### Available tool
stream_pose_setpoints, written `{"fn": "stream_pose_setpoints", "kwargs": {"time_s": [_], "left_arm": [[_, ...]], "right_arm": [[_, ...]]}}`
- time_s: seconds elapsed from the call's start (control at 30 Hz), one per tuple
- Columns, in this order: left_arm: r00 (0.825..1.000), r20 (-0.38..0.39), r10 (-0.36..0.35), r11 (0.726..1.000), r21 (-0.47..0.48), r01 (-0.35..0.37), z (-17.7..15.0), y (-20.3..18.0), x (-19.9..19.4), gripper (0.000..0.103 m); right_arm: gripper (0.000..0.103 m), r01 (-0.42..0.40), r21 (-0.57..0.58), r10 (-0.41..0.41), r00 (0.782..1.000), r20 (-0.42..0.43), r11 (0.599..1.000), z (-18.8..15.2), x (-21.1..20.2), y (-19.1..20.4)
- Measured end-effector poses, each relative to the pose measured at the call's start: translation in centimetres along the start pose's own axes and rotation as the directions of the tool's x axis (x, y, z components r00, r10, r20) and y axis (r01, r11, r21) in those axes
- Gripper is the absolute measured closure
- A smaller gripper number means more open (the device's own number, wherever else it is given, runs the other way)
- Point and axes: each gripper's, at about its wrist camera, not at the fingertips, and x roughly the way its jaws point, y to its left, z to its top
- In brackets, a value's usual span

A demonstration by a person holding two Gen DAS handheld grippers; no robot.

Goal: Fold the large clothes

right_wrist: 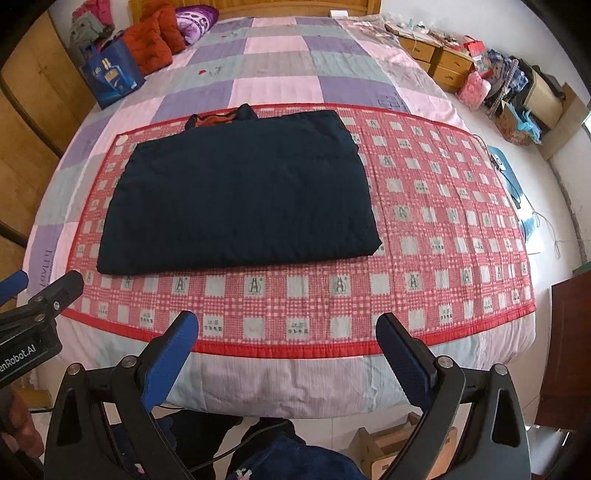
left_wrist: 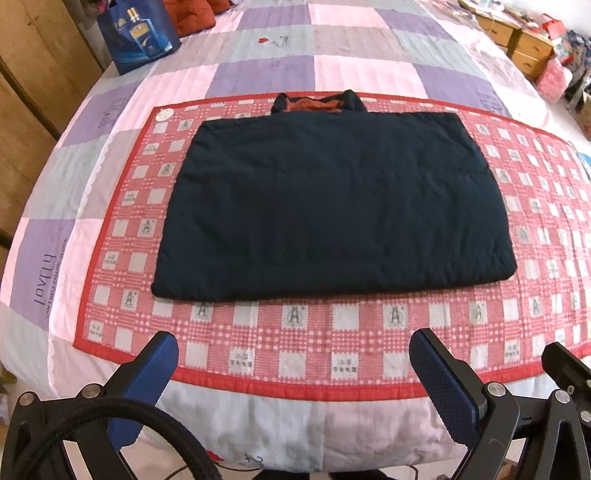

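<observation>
On the bed, a dark navy padded jacket lay folded into a flat rectangle, resting on a red-and-white checked mat that was spread across the pink, purple and grey patchwork quilt. At the far edge of the fold, the jacket's collar stood up slightly and showed a rust-orange lining. The jacket sat toward the left part of the mat in the right wrist view, with a wide stretch of bare mat to its right.

Both grippers hung over the near edge of the bed, well apart from the jacket. The left gripper had its jaws spread wide and held nothing; its 2 blue-padded fingers framed the mat's red border. The right gripper was likewise spread wide and empty, and the left gripper's black body showed at the left edge of its view.

Beyond the jacket, a blue gift bag stood near the far left corner of the bed, beside red-orange padded clothing. Wooden drawers stood off the bed's far right side, with bags and clutter heaped next to them.
</observation>
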Motion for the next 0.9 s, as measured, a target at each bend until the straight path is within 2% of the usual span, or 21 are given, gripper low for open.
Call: {"fn": "stream_pose_setpoints", "kwargs": {"time_s": [0.9], "left_arm": [[0.999, -0.018, -0.04, 0.999, 0.019, 0.041, 0.05, -0.92, -0.2, 0.0]], "right_arm": [[0.004, -0.009, 0.005, 0.009, 1.0, 0.002, 1.0, 0.1, -0.36, 0.53]]}}
